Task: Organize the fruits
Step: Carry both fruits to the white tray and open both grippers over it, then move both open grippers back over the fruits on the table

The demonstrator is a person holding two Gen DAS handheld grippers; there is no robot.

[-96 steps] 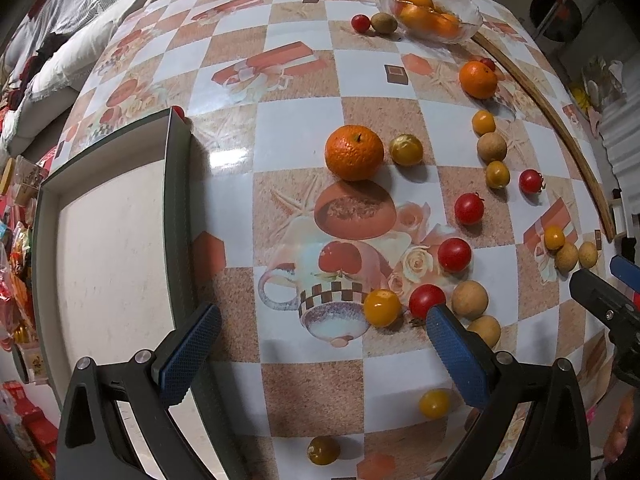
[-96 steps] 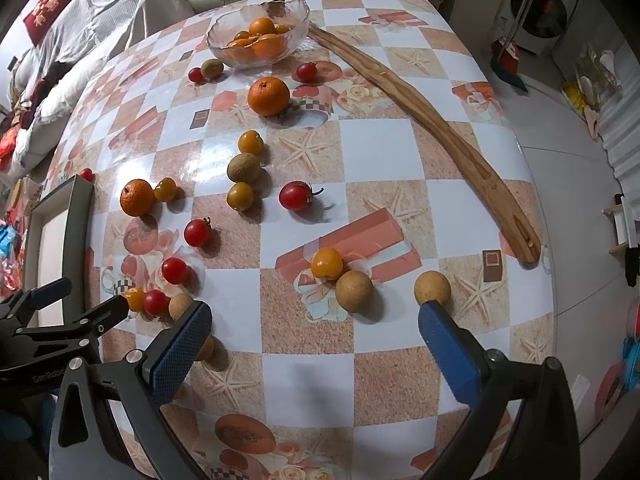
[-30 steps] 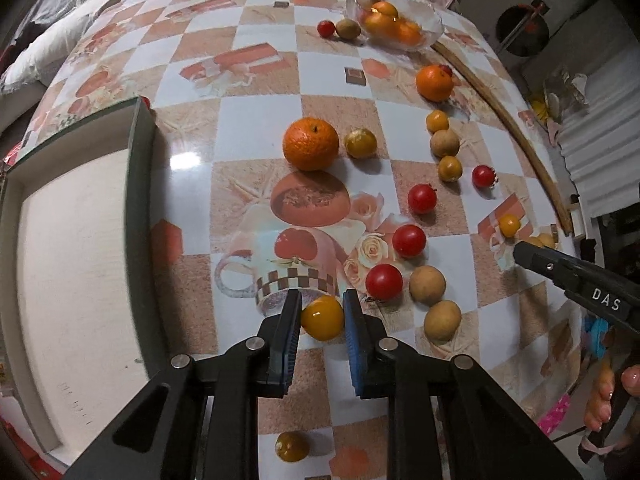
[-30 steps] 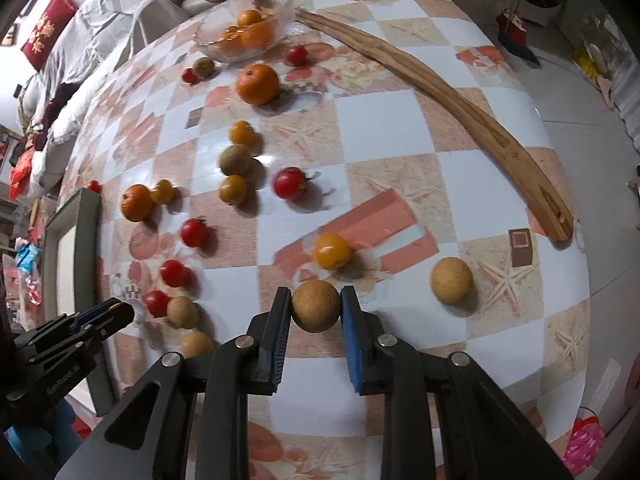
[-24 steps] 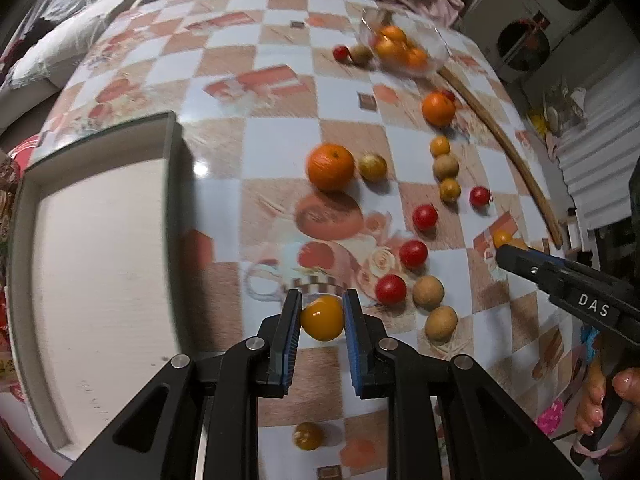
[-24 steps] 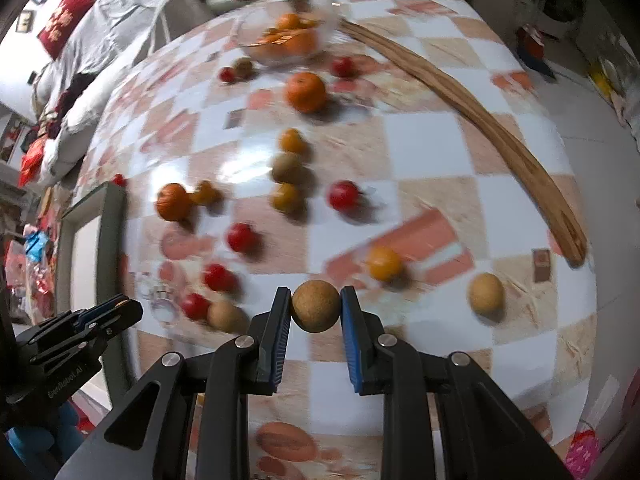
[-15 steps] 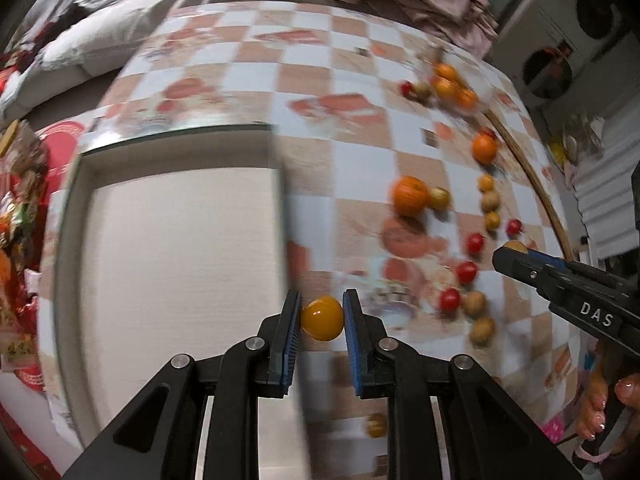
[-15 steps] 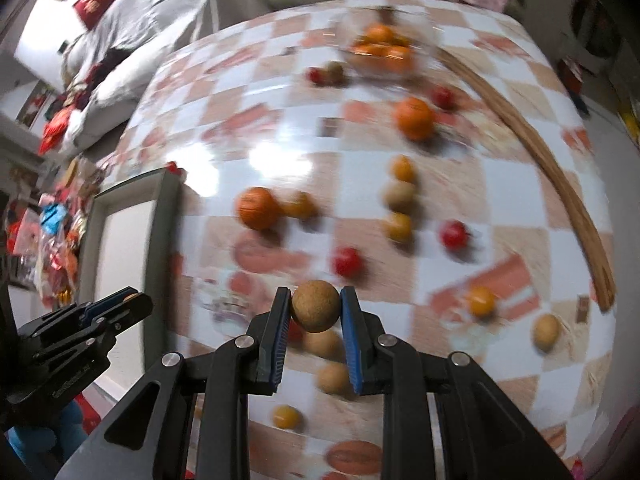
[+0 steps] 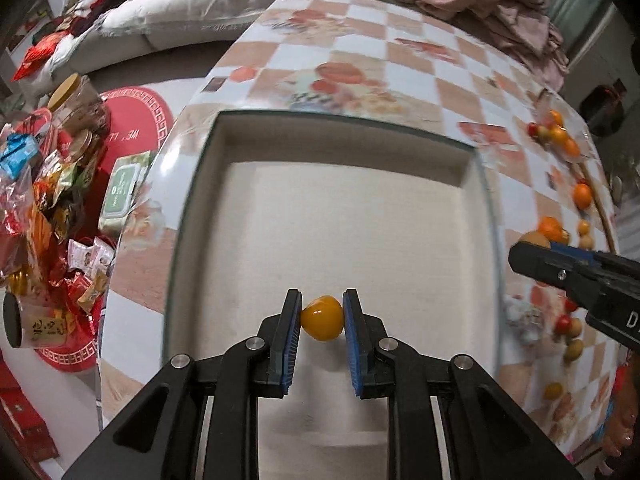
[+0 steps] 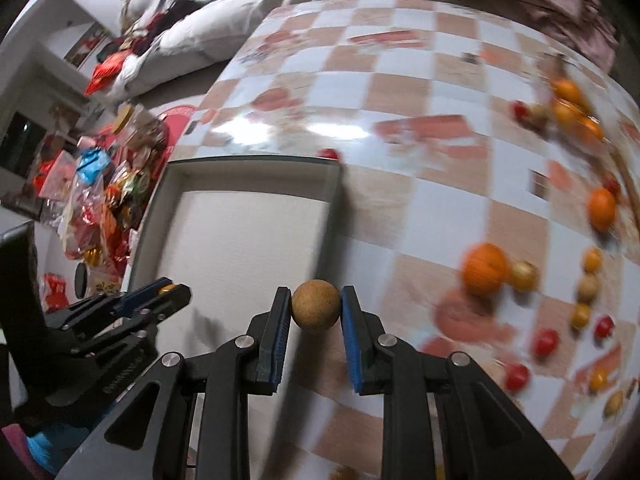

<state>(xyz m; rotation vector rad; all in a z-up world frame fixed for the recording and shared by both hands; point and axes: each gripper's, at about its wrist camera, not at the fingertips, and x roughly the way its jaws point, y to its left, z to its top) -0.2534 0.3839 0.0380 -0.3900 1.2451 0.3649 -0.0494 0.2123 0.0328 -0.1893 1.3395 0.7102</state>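
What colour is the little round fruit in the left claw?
Yellow-orange fruit, clearest in the left wrist view.

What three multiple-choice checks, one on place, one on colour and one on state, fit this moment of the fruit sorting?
1. Over what does the left gripper hang?
A. the glass bowl
B. the shallow rectangular tray with a pale floor
C. the long wooden stick

2. What colour is the small round fruit in the left gripper?
A. red
B. green
C. yellow-orange

3. How is the rough brown ball-shaped fruit?
A. pinched between the right gripper's blue-padded fingers
B. lying loose on the tablecloth
C. resting in the tray

Key: 1 B, the tray's pale floor fills the view beneath it; 2 C, it shows glossy yellow-orange; 3 A, both pads press its sides.
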